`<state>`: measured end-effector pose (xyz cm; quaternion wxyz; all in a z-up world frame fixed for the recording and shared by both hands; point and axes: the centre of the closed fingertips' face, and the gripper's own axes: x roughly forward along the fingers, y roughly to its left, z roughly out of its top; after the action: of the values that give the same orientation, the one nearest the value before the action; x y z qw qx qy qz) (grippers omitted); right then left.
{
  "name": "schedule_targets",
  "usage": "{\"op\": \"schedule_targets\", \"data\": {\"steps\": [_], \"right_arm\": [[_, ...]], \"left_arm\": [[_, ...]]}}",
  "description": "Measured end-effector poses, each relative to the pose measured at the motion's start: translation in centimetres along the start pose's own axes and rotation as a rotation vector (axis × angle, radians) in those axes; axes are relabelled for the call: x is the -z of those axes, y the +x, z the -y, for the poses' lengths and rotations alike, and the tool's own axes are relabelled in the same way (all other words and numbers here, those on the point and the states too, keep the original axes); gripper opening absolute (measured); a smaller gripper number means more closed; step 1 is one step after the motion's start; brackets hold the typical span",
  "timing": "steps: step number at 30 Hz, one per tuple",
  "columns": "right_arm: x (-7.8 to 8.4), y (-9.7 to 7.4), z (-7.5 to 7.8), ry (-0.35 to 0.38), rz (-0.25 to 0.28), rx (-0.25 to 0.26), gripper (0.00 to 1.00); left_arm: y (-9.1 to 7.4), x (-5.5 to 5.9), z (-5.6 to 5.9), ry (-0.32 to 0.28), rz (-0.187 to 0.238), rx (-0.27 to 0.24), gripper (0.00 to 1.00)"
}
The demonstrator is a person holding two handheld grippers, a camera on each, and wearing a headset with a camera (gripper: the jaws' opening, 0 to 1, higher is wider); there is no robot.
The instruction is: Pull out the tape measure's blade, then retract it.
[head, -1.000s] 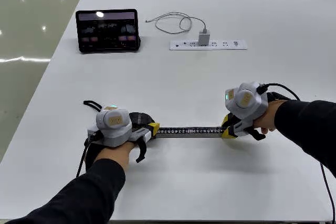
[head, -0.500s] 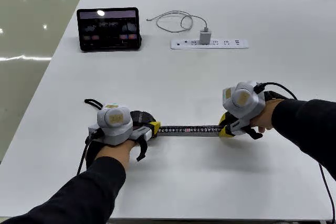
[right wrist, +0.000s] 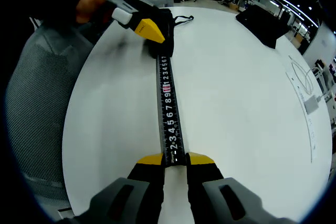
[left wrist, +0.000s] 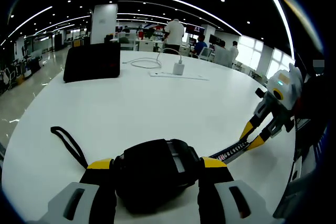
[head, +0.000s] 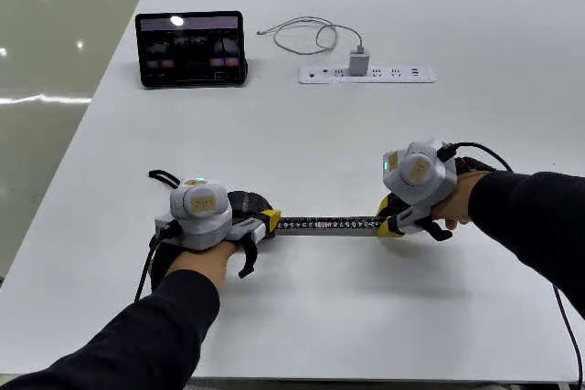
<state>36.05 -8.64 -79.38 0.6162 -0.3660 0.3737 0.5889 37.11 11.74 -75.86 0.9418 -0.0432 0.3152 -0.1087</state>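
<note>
Gripping the black round tape measure case [left wrist: 157, 177] with the left tool [left wrist: 157, 163], yellow-tipped jaws pressed against its two sides. Resting with the case on the wide white bench [head: 366, 152], near the front edge. Pinching the end of the black narrow blade with white numbers [right wrist: 167, 103] in the right tool [right wrist: 175, 159], jaws almost together on it. Drawn out partly and stretched straight between the two tools, low over the bench; cannot tell if touching the surface. Lying on the bench beside the case, a thin black wrist strap [left wrist: 67, 141]. Well apart, at the far side: a black tablet with lit screen [head: 190, 48], propped up, and a white power strip [head: 402, 73] carrying a white charger plug [head: 357, 64] with a looped cable
</note>
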Motion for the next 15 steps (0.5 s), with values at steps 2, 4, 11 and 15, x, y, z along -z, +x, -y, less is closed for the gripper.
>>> {"op": "schedule_targets", "data": {"steps": [2, 4, 11, 15], "right_arm": [[-0.03, 0.02, 0.06, 0.001, 0.002, -0.001, 0.11], [-0.09, 0.04, 0.03, 0.011, 0.001, -0.001, 0.11], [-0.38, 0.15, -0.02, 0.004, 0.006, 0.000, 0.11], [-0.59, 0.22, -0.04, 0.002, 0.007, -0.001, 0.11]], "left_arm": [[0.00, -0.01, 0.00, -0.001, 0.000, 0.000, 0.59], [-0.01, -0.01, 0.00, -0.001, 0.000, 0.001, 0.59], [0.00, 0.00, -0.03, -0.002, -0.001, 0.002, 0.59], [0.01, -0.02, -0.04, -0.002, -0.001, 0.003, 0.59]]}}
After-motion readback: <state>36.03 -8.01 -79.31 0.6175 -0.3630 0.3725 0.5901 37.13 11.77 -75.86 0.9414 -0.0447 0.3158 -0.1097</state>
